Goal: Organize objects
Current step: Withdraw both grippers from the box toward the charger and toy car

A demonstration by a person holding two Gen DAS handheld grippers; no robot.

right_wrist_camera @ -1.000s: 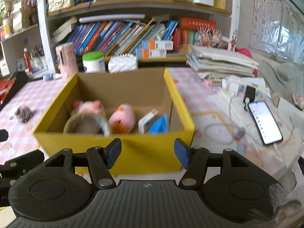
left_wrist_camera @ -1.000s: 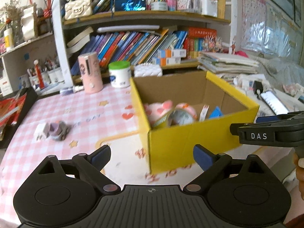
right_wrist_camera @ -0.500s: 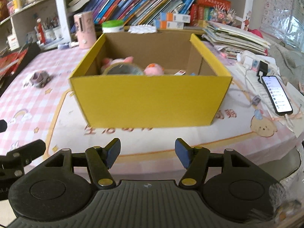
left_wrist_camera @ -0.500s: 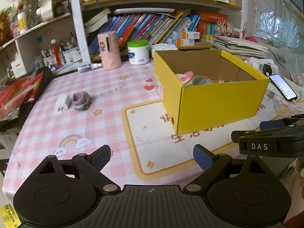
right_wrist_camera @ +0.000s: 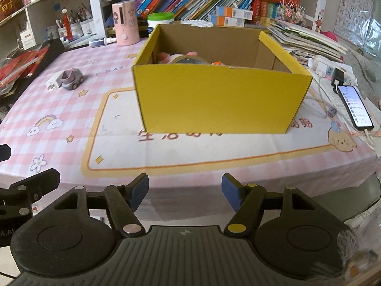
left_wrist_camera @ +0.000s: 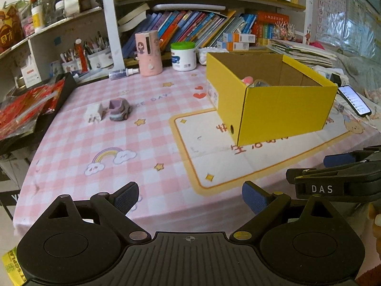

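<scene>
The yellow box (right_wrist_camera: 221,100) stands upright on the cream panel of the pink checked tablecloth (right_wrist_camera: 71,119), open top upward. Its long axis runs across the right wrist view, so one broad yellow side faces that camera; in the left wrist view the box (left_wrist_camera: 285,109) is turned corner-on, a short end with a small round hole facing left. Inside, only the tops of the contents show above the rim: something pink (right_wrist_camera: 166,57) and a ring-shaped thing beside it (what they are cannot be told from here).

Well apart from the box, to its left, a small purple toy car (left_wrist_camera: 119,109) sits on the cloth with a white plug adapter (left_wrist_camera: 94,115) just beside it. The car's long axis lies roughly across the left wrist view; which end is its front cannot be told.

Behind the box stand a pink cylinder (left_wrist_camera: 148,52) and a white tub with a green lid (left_wrist_camera: 183,56), before shelves of books. A lit phone (right_wrist_camera: 354,107) lies to the right of the box.

The left gripper (left_wrist_camera: 190,196) is spread wide and empty, over the table's near edge. The right gripper (right_wrist_camera: 185,190) has just been opening; it stands partly open with nothing between its jaws.
</scene>
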